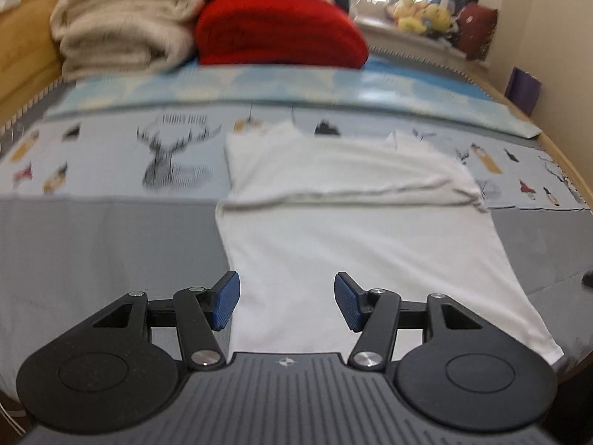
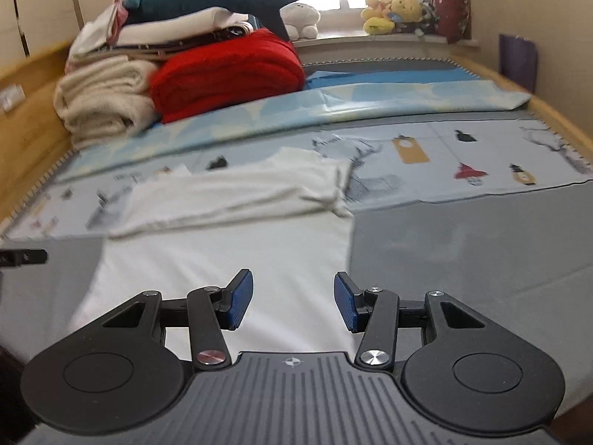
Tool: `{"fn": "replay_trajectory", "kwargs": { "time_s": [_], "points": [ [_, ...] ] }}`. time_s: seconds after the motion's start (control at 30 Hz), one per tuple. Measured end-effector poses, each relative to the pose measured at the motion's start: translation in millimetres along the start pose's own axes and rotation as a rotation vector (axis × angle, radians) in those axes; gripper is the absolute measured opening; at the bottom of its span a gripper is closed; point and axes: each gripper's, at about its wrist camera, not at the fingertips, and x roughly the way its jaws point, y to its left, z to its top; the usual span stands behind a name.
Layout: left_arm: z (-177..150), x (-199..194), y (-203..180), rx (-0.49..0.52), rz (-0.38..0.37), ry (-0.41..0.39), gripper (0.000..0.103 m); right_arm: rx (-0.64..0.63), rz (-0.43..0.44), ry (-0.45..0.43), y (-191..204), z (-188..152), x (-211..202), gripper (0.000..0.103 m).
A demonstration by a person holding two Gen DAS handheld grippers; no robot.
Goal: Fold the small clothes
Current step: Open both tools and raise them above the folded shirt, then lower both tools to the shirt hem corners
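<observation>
A bed [image 2: 463, 259] with a grey sheet fills the room from a wooden side rail to a window sill, and across it lies one pale printed cover [image 2: 444, 155] with deer heads and small figures, with one light blue quilt [image 2: 333, 104] just beyond. On the grey sheet, reaching up onto the printed cover, lies the one white garment [image 1: 355, 244], a small T-shirt: its far part is folded back toward the near side, forming a doubled band, and its near part lies flat in a single layer. Beyond the garment, against the wooden rail, are one rolled cream blanket [image 2: 103, 100] and, touching it, one folded red blanket [image 2: 229, 78]; a stack of folded linens rests on top of both, and one dark blue plush shark [image 2: 222, 3] lies on the stack. Farther beyond the garment, on the sill, sit one white plush toy [image 2: 300, 18] and a cluster of yellow plush toys [image 2: 393, 15], too bunched to count. Two grippers are visible. The left gripper [image 1: 286, 302] hovers over the garment's near left edge, its two blue pads spread apart with nothing between them. The right gripper [image 2: 292, 302] hovers over the garment's near right edge, pads likewise apart and empty.
</observation>
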Motion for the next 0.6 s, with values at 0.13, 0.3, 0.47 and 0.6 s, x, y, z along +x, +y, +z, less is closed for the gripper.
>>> {"fn": "replay_trajectory", "kwargs": {
  "time_s": [0.13,0.3,0.47,0.6],
  "points": [
    [-9.4,1.0,23.9,-0.054,0.027,0.019,0.061,0.015,-0.016,0.051,-0.6,-7.6,16.4,0.049],
    [-7.4,-21.5,37.6,-0.098,-0.027,0.022,0.047,-0.002,-0.026,0.075,3.0,-8.9,27.4,0.049],
    [-30.3,-18.1,31.2,-0.041,-0.066,0.02,0.04,-0.003,0.01,0.071,7.4,-5.2,30.5,0.049],
    [-48.4,4.2,42.7,-0.088,-0.072,0.076,0.03,-0.014,0.008,0.097,9.8,-7.4,41.9,0.049]
  ]
}}
